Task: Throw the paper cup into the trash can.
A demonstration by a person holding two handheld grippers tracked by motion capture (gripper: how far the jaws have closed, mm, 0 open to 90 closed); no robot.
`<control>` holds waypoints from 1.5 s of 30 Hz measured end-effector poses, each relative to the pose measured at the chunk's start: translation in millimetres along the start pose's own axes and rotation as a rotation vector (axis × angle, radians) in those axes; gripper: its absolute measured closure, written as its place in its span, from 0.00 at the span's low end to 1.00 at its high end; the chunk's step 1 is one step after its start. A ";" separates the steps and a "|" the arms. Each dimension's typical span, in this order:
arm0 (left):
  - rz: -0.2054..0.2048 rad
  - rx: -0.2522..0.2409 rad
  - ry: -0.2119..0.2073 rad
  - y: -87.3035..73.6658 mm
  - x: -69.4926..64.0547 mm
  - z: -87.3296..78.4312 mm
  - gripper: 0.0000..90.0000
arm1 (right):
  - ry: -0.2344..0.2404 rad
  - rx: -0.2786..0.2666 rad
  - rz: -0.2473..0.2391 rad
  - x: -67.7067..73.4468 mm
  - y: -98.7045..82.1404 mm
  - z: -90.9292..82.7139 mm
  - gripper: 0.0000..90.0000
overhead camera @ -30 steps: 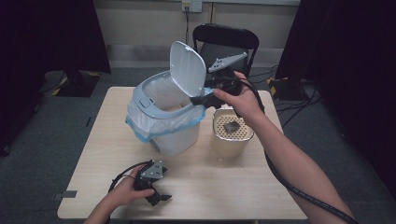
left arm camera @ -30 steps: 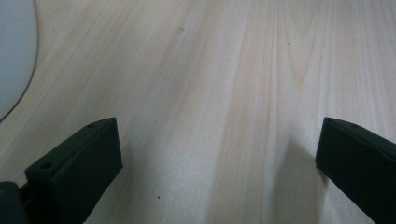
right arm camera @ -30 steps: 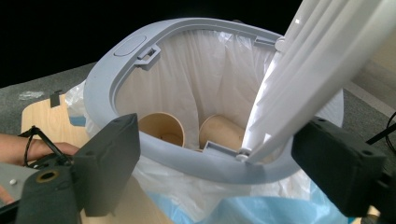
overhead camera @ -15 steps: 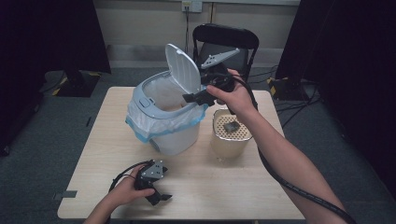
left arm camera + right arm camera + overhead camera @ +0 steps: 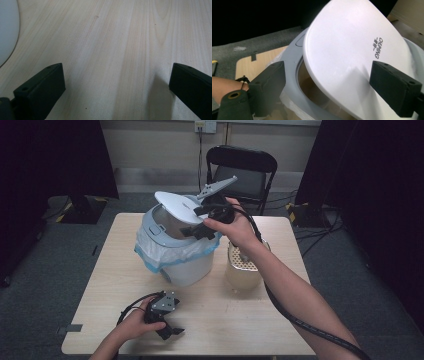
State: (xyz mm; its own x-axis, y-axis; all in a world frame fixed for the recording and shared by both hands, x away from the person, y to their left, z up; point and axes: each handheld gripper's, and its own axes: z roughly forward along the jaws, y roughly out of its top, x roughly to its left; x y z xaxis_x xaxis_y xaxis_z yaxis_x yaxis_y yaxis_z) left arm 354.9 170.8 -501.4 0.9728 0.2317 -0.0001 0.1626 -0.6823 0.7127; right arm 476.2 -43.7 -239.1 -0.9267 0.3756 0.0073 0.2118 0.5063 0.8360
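Your pale wood bench carries the white lidded bin at its centre, a perforated-top canister standing at three o'clock from it.

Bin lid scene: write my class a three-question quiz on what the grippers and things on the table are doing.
1. True or false: the bin lid lies fully shut.
2. Which gripper is at the lid: A left, B right?
3. What stands on the table right of the bin in the high view?

Key: 1. False; the lid is tilted, with a gap showing the inside in the right gripper view. 2. B; the left gripper rests open on the table. 3. A pale cup with a perforated top.
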 end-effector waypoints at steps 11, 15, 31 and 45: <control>0.000 0.000 0.000 0.0 0.0 0.0 0.00 | 0.032 -0.002 0.041 0.3 -2.1 8.3 0.16; 0.000 0.000 0.000 0.0 0.0 0.0 0.00 | 0.049 0.017 0.047 2.3 -2.1 13.4 0.16; 0.000 0.001 0.000 0.0 0.0 0.0 0.00 | 0.060 -0.001 0.037 2.8 -1.0 27.5 0.54; 0.000 0.000 0.000 0.0 0.0 0.0 0.00 | -0.027 -0.003 -0.020 -3.6 -1.6 31.3 0.59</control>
State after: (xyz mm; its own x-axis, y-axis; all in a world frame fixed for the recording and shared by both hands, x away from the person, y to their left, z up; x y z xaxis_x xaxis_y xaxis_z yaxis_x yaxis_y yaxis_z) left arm 354.9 170.8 -501.4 0.9727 0.2319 0.0000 0.1626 -0.6822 0.7128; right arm 488.9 -21.6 -257.6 -0.9220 0.3865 -0.0238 0.1927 0.5113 0.8375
